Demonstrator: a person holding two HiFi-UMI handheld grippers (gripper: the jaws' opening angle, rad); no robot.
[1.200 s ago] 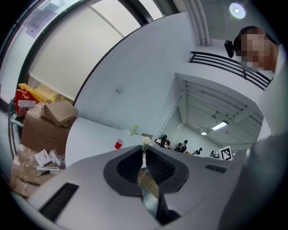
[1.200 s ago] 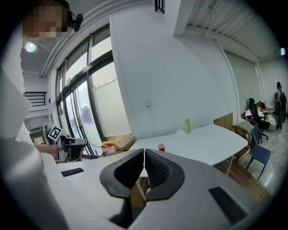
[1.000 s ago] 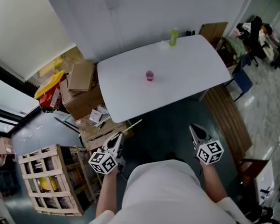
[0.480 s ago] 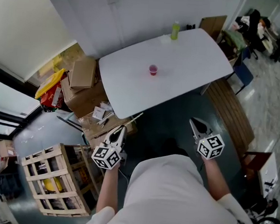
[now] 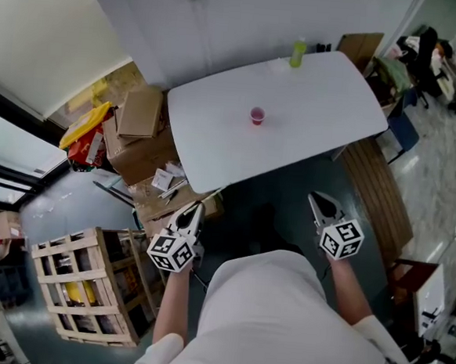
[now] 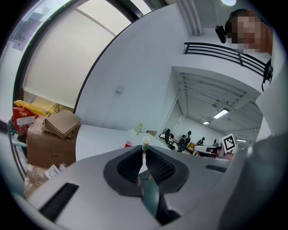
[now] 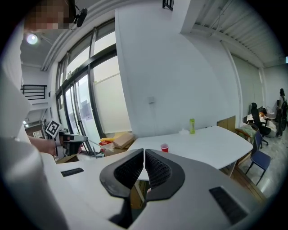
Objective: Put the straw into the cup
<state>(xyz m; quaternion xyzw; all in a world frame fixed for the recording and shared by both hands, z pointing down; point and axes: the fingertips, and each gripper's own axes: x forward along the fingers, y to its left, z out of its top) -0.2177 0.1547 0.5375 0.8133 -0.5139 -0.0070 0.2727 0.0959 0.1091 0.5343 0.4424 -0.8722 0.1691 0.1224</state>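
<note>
A small red cup (image 5: 257, 115) stands upright near the middle of the white table (image 5: 328, 107). My left gripper (image 5: 193, 211) is below the table's near edge, shut on a pale straw (image 5: 211, 195) that sticks out toward the table. In the left gripper view the straw (image 6: 145, 148) rises between the closed jaws, and its tip lies just right of the distant cup (image 6: 128, 144). My right gripper (image 5: 314, 201) is shut with nothing in it, also short of the table. The right gripper view shows the cup (image 7: 164, 148) far ahead of the right gripper (image 7: 144, 164).
A green bottle (image 5: 299, 52) stands at the table's far edge. Cardboard boxes (image 5: 140, 135) and loose clutter lie left of the table, and a wooden crate (image 5: 86, 284) sits at lower left. A wooden bench (image 5: 376, 193) runs along the right side.
The view has shifted slightly, so the table and cup sit a little further right and up. Both grippers keep their places, and the left still holds the straw.
</note>
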